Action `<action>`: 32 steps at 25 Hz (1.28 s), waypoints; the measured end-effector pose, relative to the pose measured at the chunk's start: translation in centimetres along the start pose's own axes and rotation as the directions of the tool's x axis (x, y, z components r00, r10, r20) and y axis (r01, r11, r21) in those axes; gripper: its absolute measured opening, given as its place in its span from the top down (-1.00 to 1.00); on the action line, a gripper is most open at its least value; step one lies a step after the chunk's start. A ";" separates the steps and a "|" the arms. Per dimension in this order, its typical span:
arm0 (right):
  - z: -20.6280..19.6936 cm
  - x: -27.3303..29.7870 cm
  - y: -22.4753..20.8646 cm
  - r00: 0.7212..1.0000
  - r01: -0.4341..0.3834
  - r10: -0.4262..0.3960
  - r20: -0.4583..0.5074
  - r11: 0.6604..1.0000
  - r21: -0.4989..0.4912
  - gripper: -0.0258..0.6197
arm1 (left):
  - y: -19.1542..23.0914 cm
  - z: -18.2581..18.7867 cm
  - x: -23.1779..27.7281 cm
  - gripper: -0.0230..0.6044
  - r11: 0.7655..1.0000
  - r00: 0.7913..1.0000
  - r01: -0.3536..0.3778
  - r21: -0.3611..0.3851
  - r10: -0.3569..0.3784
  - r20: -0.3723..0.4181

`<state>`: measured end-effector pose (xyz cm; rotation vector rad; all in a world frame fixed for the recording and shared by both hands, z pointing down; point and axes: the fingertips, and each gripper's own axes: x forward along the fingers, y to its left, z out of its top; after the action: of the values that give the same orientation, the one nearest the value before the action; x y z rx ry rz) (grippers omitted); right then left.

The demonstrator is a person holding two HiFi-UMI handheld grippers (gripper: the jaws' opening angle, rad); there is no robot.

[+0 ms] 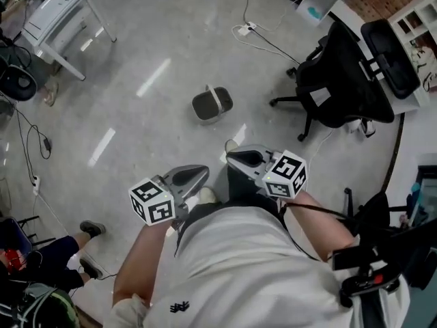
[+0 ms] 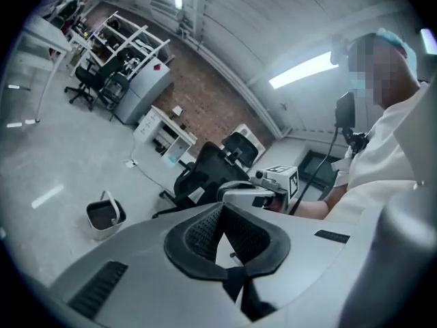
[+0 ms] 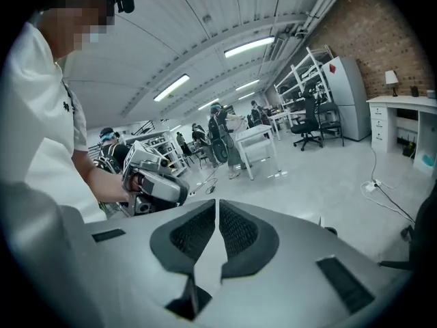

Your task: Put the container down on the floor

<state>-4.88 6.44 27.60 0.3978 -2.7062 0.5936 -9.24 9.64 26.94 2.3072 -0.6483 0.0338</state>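
A small grey container [image 1: 212,104] with a white handle across its top stands upright on the floor, well ahead of both grippers; it also shows at the lower left in the left gripper view [image 2: 106,216]. Nothing touches it. My left gripper [image 1: 196,175] is held close to the body, shut and empty, its black pads meeting [image 2: 220,209]. My right gripper [image 1: 237,157] sits beside it, also shut with nothing between its pads [image 3: 217,209]. Each gripper appears in the other's view: the right gripper [image 2: 263,191] and the left gripper [image 3: 151,183].
A black office chair [image 1: 334,80] stands to the right of the container. A power strip with cables [image 1: 244,29] lies beyond it, and a white table [image 1: 58,12] is at the far left. Another person's shoes [image 1: 92,229] show at the lower left.
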 end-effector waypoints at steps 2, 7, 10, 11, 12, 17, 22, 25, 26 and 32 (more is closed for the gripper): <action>0.3 -1.0 2.0 1.000 -0.002 0.002 -0.002 1.000 -0.008 0.84 | -2.3 0.0 -0.5 0.90 1.000 1.000 0.007 0.007 -0.007 -0.004; 0.8 -3.2 4.7 1.000 -0.017 0.017 0.002 0.999 -0.035 0.84 | -6.2 0.4 -1.5 0.90 1.000 0.999 -0.005 0.003 0.005 0.053; 0.7 -4.0 5.2 1.000 -0.025 0.026 0.013 0.999 -0.039 0.85 | -7.3 0.4 -1.9 0.90 0.999 0.996 -0.031 0.007 0.030 0.085; 0.7 -4.3 5.3 0.999 -0.028 0.029 0.018 0.999 -0.039 0.85 | -7.5 0.1 -1.9 0.90 0.999 0.995 -0.039 0.008 0.038 0.087; 0.6 -4.6 5.5 0.999 -0.030 0.031 0.022 0.999 -0.040 0.85 | -7.7 -0.2 -1.7 0.90 0.999 0.996 -0.045 0.005 0.045 0.083; 0.4 -7.2 6.3 0.998 -0.057 0.058 0.025 0.997 -0.054 0.85 | -9.6 -2.0 0.2 0.90 0.997 0.996 -0.079 0.011 0.079 0.039; -0.1 -11.5 5.9 0.994 -0.093 0.093 0.054 0.996 -0.006 0.86 | -11.4 -2.4 4.0 0.90 0.995 0.994 -0.099 0.005 0.099 0.040; -0.6 -13.1 6.1 0.994 -0.096 0.097 0.056 0.995 -0.016 0.86 | -12.7 -2.8 5.4 0.90 0.995 0.994 -0.102 0.012 0.102 0.036; -0.9 -13.6 6.2 0.993 -0.099 0.100 0.057 0.995 -0.017 0.86 | -13.1 -3.0 5.9 0.90 0.995 0.994 -0.103 0.012 0.103 0.038; -3.2 -16.6 6.7 0.989 -0.139 0.140 0.047 0.990 -0.036 0.86 | -15.5 -4.9 8.5 0.90 0.990 0.990 -0.139 -0.004 0.139 0.036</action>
<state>8.73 16.99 21.61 0.2185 -2.8046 0.5832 6.11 18.54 22.34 2.2625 -0.8264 0.0570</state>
